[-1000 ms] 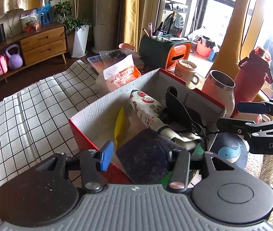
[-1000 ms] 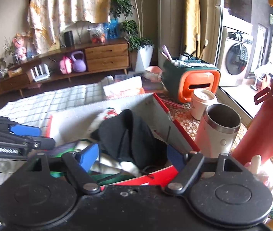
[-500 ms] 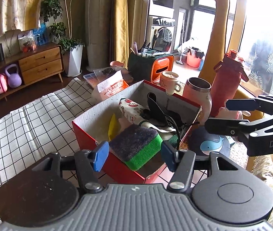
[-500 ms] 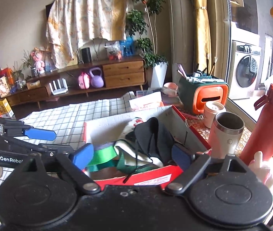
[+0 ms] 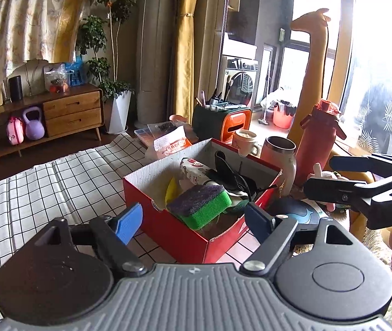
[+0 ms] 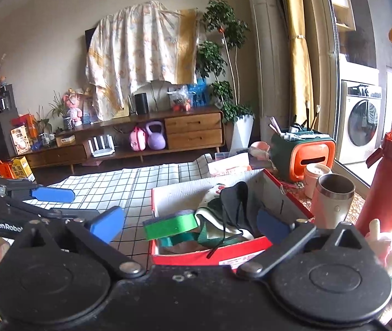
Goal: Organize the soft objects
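Cloth: a black-gridded white cloth (image 5: 44, 182) is seen spread over the worktop, at the left of both views.
Left gripper (image 5: 193, 220): its jaws are opening, nothing is held between the blue pads, and it is poised just short of the box's near corner.
Box (image 5: 168, 229): a red cardboard box is set on the cloth; the soft things are gathered inside it.
Sponge (image 5: 201, 204): a green sponge with a dark scouring face is lodged at the near end of the box, tilted, one edge propped on the rim.
Fabrics: a printed cloth roll (image 5: 193, 169) and a black strap or garment (image 6: 234, 201) are heaped behind the sponge.
Right gripper (image 6: 190, 220): its jaws are opening, spread wide, and nothing is gripped.
Plush toy (image 6: 383, 242): a pale pink toy is left outside the box, beside the red bottle (image 6: 389, 182).
Step, judged: a release seems finished; the toy is probably best taken next, pinched gently at its body, and the sponge nudged flat.
Writing: "GenRobo" is read on one gripper and "DAS" on the other; the print on the orange packet (image 5: 168, 146) cannot be read.
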Tool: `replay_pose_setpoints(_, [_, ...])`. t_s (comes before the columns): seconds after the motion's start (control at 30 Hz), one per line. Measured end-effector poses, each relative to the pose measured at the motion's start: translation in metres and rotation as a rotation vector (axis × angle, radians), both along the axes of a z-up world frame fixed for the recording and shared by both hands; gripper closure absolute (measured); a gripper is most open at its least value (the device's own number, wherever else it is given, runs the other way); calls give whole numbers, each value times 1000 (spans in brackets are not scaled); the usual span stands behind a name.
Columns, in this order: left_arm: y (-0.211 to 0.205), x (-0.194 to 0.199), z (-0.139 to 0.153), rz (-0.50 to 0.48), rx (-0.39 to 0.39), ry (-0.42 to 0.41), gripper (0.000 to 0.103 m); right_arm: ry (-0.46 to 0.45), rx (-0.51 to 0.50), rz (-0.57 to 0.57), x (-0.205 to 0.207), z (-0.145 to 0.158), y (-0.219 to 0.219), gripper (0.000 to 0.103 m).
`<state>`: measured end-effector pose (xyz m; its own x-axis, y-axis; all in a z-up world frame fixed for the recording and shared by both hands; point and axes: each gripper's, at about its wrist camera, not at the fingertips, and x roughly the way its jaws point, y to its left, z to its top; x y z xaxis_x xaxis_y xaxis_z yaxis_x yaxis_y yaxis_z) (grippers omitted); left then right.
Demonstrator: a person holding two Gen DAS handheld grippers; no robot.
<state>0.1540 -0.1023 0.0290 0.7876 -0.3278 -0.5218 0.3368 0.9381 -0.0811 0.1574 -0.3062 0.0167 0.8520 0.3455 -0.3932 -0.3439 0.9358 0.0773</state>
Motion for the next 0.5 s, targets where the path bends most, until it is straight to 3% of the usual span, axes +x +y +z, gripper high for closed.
replay_pose_setpoints(0.2, [9,-23,1,31,-36,-42,15,-25,10,6,-17,-6,4,0])
replay_pose_setpoints(0.3, [13,-32,1,45,-62,-51,2,-22,15,-7,-23,-11,5,0])
replay_pose_setpoints(0.5, [17,-45,-3,56,-105,-45,0,-15,59,-33,-30,-16,3,0])
